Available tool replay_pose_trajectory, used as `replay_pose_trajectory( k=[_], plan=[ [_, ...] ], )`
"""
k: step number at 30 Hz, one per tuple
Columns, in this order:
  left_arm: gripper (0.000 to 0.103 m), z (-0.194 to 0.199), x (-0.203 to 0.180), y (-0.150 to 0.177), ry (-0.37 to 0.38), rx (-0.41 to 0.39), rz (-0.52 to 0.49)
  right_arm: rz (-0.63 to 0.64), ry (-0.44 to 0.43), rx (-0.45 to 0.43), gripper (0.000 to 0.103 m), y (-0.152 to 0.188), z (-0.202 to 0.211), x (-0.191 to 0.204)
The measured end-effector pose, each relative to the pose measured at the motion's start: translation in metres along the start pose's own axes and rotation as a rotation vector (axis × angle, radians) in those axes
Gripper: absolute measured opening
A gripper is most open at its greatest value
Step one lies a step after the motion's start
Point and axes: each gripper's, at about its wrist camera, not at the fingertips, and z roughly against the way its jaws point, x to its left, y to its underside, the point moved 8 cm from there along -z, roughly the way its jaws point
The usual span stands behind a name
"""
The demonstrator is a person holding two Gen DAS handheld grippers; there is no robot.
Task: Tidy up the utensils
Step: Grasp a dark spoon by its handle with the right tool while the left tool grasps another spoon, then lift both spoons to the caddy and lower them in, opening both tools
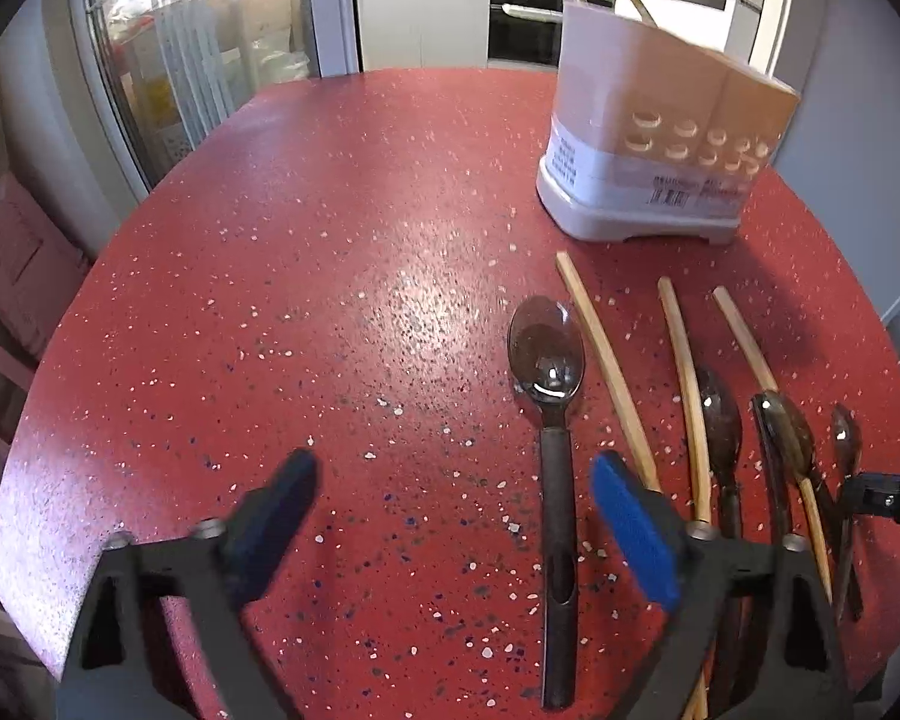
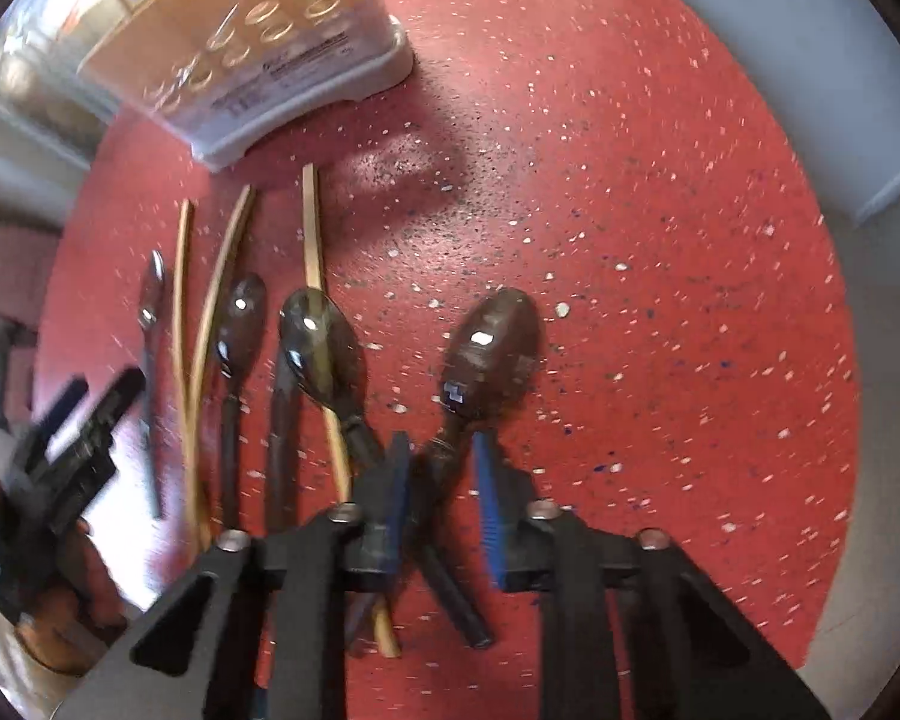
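Red speckled stone makes up the round table (image 1: 342, 252), and the utensils lie in a loose row on it. Seen from the left wrist, the holder (image 1: 660, 138), a white base with a tan perforated upper part, stands at two o'clock, with two sticks poking from its top. Below it lie three bamboo chopsticks (image 1: 606, 372) and several dark spoons. The largest spoon in this view (image 1: 549, 384) lies at five o'clock, its bowl pointing away, its handle passing just inside the right blue pad (image 1: 633, 534). The left gripper (image 1: 450, 516) stands wide open over bare table, holding nothing. At the three o'clock edge a black part of the other gripper pokes in.

Only the right wrist view shows the grip. There the right gripper (image 2: 441, 480) has its blue pads drawn close about the neck of a brown spoon (image 2: 492, 348), whose bowl lies at twelve o'clock from the fingertips. The handle runs down between the jaws; motion blur hides whether both pads press it. This view also shows the left gripper's black frame (image 2: 72, 456) and a hand behind it at eight o'clock, and the holder (image 2: 252, 42) at eleven o'clock.
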Motion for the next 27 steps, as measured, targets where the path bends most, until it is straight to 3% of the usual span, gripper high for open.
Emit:
replay_pose_trajectory(
  k=[6, 9, 13, 21, 23, 26, 27],
  plan=[
    [0.103, -0.003, -0.005, -0.003, 0.017, 0.024, -0.03, 0.058, -0.013, -0.02, 0.012, 0.0, 0.001, 0.002],
    [0.094, -0.007, -0.009, -0.006, 0.047, 0.06, -0.042, 0.091, -0.032, -0.05, 0.012, 0.002, 0.003, -0.001],
    [0.093, -0.009, -0.013, -0.011, 0.052, 0.092, -0.077, 0.093, -0.078, -0.067, 0.012, 0.01, 0.01, -0.012],
    [0.081, -0.014, -0.032, -0.028, 0.084, 0.173, -0.154, 0.132, -0.148, -0.142, 0.012, 0.006, 0.031, -0.021],
    [0.075, -0.015, -0.039, -0.032, 0.091, 0.183, -0.17, 0.145, -0.156, -0.158, 0.012, 0.004, 0.035, -0.019],
    [0.056, -0.012, -0.047, -0.036, 0.11, 0.199, -0.19, 0.163, -0.173, -0.178, 0.012, 0.001, 0.044, -0.014],
    [0.04, -0.011, -0.05, -0.037, 0.111, 0.2, -0.201, 0.167, -0.183, -0.184, 0.012, 0.001, 0.046, -0.014]
  ],
)
